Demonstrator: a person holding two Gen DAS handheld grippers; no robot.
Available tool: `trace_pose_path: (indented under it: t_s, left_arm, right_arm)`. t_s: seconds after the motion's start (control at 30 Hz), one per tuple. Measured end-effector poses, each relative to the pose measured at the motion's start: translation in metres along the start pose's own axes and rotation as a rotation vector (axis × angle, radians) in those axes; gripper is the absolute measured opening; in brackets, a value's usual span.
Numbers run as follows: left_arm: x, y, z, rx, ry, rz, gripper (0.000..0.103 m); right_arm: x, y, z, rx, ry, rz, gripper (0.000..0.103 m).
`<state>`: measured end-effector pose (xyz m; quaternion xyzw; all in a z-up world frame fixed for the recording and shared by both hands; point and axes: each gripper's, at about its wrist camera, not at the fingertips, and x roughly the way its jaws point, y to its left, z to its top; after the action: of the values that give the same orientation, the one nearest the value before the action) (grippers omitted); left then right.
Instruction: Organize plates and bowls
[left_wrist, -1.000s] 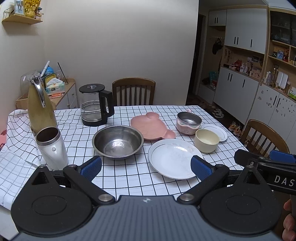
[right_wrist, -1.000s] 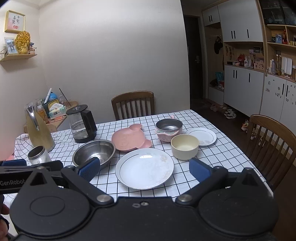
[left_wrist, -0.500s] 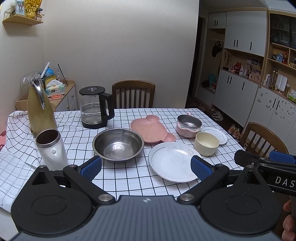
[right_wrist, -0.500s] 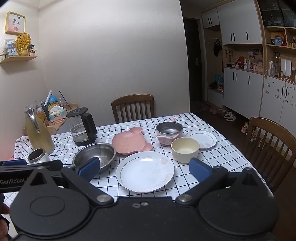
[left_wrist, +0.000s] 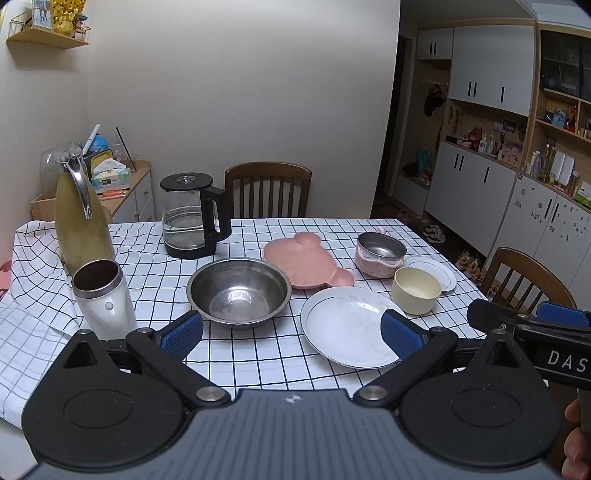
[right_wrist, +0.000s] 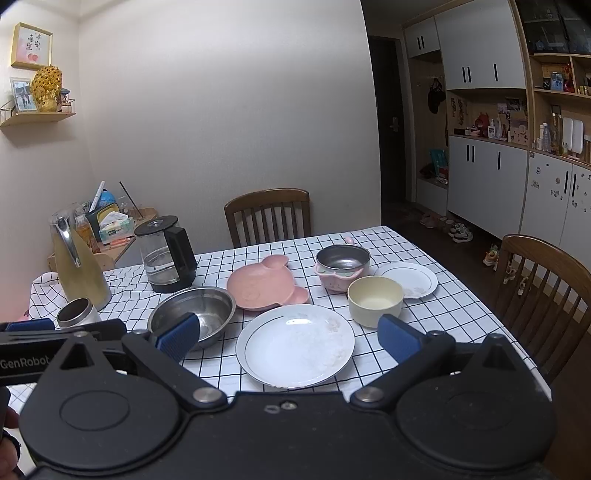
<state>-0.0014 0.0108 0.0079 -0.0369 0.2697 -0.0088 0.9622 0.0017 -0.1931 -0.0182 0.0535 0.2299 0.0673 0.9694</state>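
Observation:
On the checked tablecloth (left_wrist: 236, 358) lie a large white plate (left_wrist: 347, 325) (right_wrist: 295, 345), a steel bowl (left_wrist: 238, 290) (right_wrist: 194, 314), a pink bear-shaped plate (left_wrist: 303, 264) (right_wrist: 264, 286), a cream bowl (left_wrist: 415, 290) (right_wrist: 375, 299), a pink-sided steel bowl (left_wrist: 378, 253) (right_wrist: 341, 266) and a small white plate (left_wrist: 432, 267) (right_wrist: 410, 278). My left gripper (left_wrist: 291, 334) hovers open at the table's near edge, empty. My right gripper (right_wrist: 288, 338) is open too, above the large plate's near rim, holding nothing.
A glass kettle (left_wrist: 190, 218), a yellow-green thermos jug (left_wrist: 81, 218) and a white steel-lined cup (left_wrist: 103, 295) stand on the table's left side. Wooden chairs stand at the far side (left_wrist: 267, 190) and the right (right_wrist: 543, 295). Cabinets line the right wall.
Both grippers have drawn back and risen slightly, so the dishes sit a little lower and farther in both views. Nothing on the table has moved.

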Motion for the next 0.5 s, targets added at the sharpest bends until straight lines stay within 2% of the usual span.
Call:
trace_pose_path:
  t_s: [0.5]
  left_arm:
    - [0.0057, 0.0039, 0.0046, -0.002, 0.001, 0.003, 0.103]
  right_arm:
    - [0.009, 0.0066, 0.0075, -0.001, 0.003, -0.001, 0.103]
